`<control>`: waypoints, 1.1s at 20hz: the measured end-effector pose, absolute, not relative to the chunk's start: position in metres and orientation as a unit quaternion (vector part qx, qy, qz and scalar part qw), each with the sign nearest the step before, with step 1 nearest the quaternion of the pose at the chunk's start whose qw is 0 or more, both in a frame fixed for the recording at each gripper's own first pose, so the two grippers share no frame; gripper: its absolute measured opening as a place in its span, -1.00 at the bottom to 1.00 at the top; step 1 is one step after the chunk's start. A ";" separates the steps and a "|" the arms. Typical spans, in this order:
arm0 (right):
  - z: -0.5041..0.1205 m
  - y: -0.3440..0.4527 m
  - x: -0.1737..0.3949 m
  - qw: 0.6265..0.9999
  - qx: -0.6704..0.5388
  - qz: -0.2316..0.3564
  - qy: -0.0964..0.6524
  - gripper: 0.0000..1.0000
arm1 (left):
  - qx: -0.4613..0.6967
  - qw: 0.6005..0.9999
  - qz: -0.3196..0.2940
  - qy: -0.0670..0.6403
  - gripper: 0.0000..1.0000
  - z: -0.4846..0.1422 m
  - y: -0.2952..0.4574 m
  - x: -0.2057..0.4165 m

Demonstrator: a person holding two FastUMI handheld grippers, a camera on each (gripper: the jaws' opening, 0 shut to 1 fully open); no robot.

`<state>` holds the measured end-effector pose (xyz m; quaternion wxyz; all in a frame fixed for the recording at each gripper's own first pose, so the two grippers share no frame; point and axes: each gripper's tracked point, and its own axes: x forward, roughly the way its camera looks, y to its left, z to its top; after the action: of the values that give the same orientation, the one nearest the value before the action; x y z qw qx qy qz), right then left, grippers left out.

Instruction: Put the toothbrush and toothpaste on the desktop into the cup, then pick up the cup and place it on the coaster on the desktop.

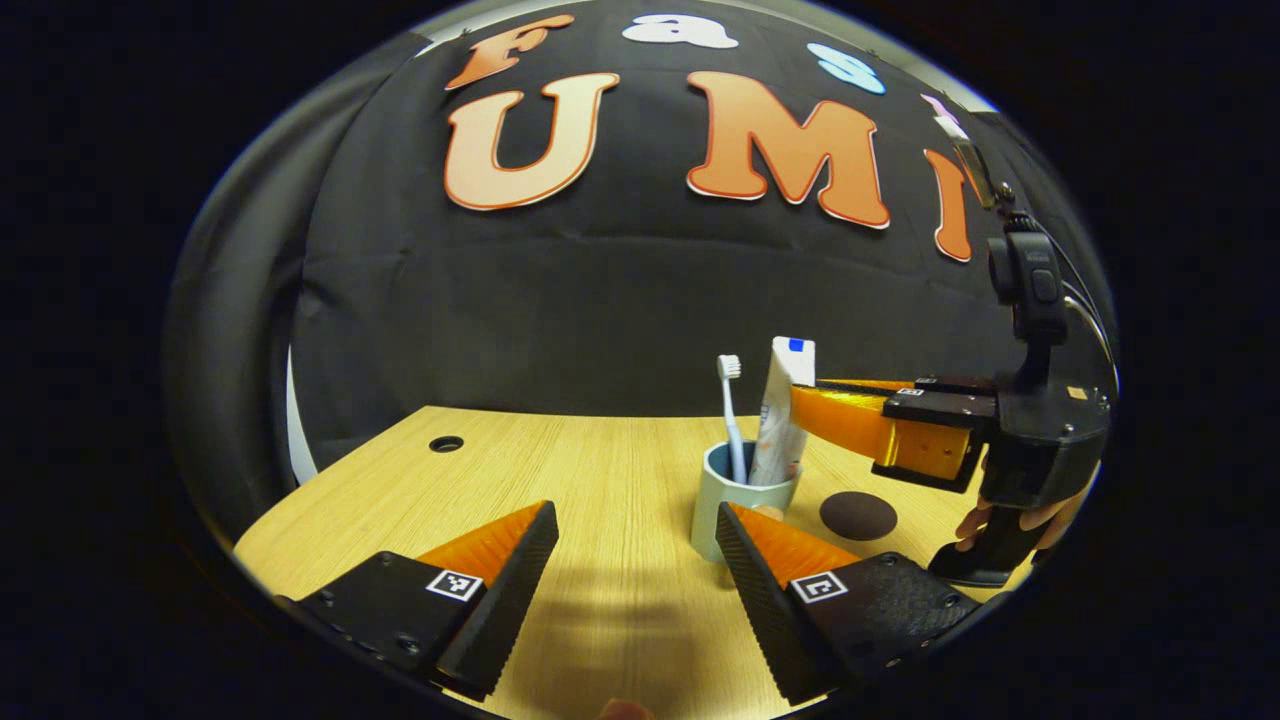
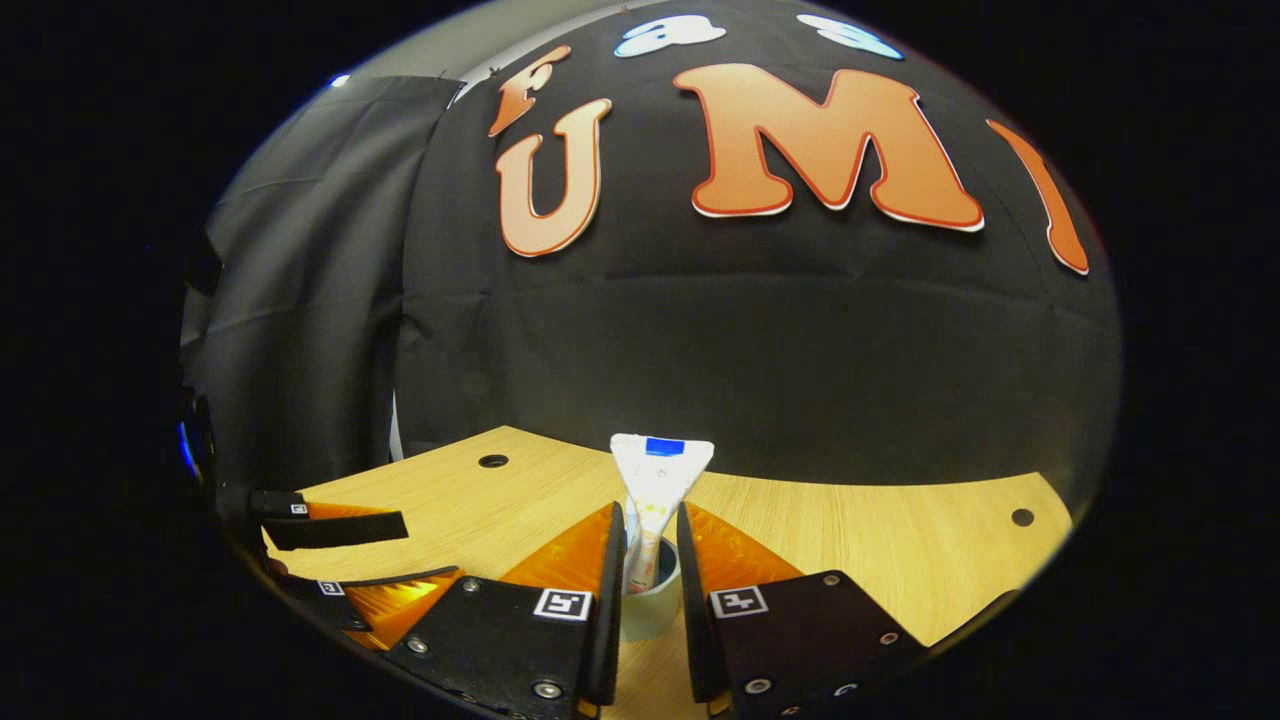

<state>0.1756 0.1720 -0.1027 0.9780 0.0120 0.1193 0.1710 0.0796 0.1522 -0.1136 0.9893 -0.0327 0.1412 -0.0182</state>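
Observation:
A pale cup (image 1: 735, 505) stands on the wooden desktop (image 1: 560, 470). In it stands a toothbrush (image 1: 731, 405), bristles up, and beside that a white toothpaste tube (image 1: 783, 410). My right gripper (image 1: 800, 392) comes in from the right and is shut on the tube's upper part. In the right gripper view the tube (image 2: 660, 475) rises between the fingers (image 2: 600, 560) above the cup (image 2: 648, 610). My left gripper (image 1: 633, 512) is open just in front of the cup, its right finger near the cup's side. A dark round coaster (image 1: 858, 515) lies right of the cup.
A hand (image 1: 1010, 520) holds the right gripper's handle at the right. The desktop has cable holes at the back left (image 1: 446, 443) and the right (image 2: 1021, 517). The open left gripper (image 2: 430, 550) shows at the left of the right gripper view.

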 end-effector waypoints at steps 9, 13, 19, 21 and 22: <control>-0.012 0.097 0.094 0.988 -0.020 0.147 0.050 0.55 | -0.049 0.983 -0.073 0.159 0.91 -0.067 0.104 0.101; 0.007 0.058 0.071 0.992 -0.023 0.118 0.036 0.75 | -0.055 0.971 -0.099 0.209 0.91 -0.062 0.087 0.120; 0.022 0.011 0.050 0.996 -0.010 0.082 0.026 0.84 | -0.067 0.931 -0.136 0.332 0.92 -0.086 0.062 0.128; 0.020 0.001 0.043 0.997 -0.010 0.074 0.025 0.84 | -0.056 0.915 -0.126 0.379 0.92 -0.101 0.064 0.129; 0.018 -0.004 0.040 0.997 -0.010 0.072 0.025 0.84 | -0.044 0.910 -0.115 0.395 0.92 -0.108 0.069 0.131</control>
<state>0.0400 -0.0037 0.0175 0.9970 -0.0104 0.0254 0.0723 0.1306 0.0694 -0.1083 0.9104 -0.0440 0.3950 -0.1145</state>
